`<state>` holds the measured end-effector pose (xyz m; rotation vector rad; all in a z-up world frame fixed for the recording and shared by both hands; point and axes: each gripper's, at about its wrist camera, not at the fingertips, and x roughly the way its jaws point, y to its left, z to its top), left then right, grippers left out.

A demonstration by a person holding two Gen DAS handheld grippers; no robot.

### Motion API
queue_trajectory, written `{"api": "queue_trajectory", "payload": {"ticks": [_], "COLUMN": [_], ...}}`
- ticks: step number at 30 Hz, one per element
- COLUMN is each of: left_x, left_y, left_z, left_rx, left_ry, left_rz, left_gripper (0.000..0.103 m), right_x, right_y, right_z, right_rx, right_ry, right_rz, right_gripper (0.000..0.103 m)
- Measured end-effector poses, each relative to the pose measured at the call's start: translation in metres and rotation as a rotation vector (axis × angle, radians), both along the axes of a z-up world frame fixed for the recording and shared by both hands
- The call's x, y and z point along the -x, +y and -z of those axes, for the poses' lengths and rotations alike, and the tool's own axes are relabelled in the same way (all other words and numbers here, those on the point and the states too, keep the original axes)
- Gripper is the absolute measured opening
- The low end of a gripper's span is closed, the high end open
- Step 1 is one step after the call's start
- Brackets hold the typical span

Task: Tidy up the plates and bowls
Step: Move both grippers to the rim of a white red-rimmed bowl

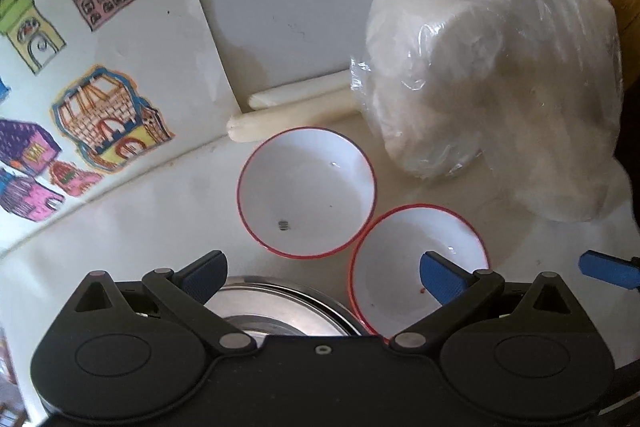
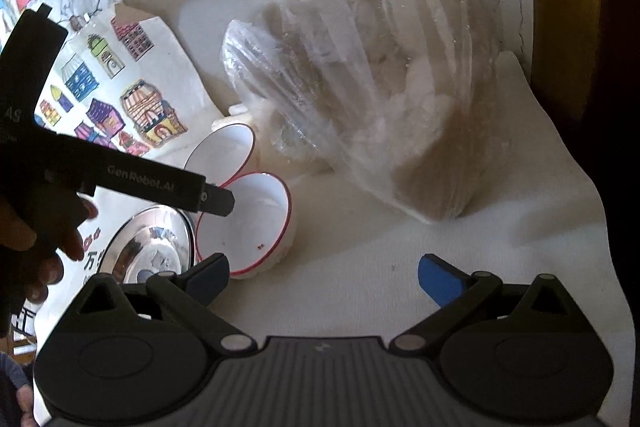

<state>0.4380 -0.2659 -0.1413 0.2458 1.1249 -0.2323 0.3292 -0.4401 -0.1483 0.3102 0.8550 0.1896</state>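
White tabletop [image 1: 160,227], near bowl [image 1: 404,267] under spread left gripper [image 1: 322,277] jaws.

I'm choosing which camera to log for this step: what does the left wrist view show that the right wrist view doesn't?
Only the left wrist view shows two pale rolled sticks behind the far bowl.

Only the right wrist view shows the person's hand holding the left gripper, and the wooden edge.

Both show two red-rimmed white bowls touching, the steel plate, the plastic bag and the house drawings.
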Motion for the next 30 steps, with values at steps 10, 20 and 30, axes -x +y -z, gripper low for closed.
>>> {"api": "queue_trajectory", "payload": {"ticks": [10, 20, 30], "left_x": [0.0, 0.0, -0.005], "left_y": [-0.001, 0.0, -0.003], "left_z": [0.005, 0.008, 0.014], "left_rx": [0.017, 0.1, 0.139], "left_ry": [0.023, 0.053, 0.102], "left_rz": [0.016, 0.022, 0.013], "left_gripper": [0.088, 0.063, 0.04], "right_x": [-0.001, -0.011, -0.021], "right_y": [-0.001, 0.01, 0.021], "right_z": [0.005, 0.008, 0.013], "right_rx": [-0.043, -0.059, -0.058], "right_ry": [0.009, 0.014, 0.033], "right_rz": [0.03, 0.003, -0.02], "right_gripper": [0.09, 0.071, 0.054]}}
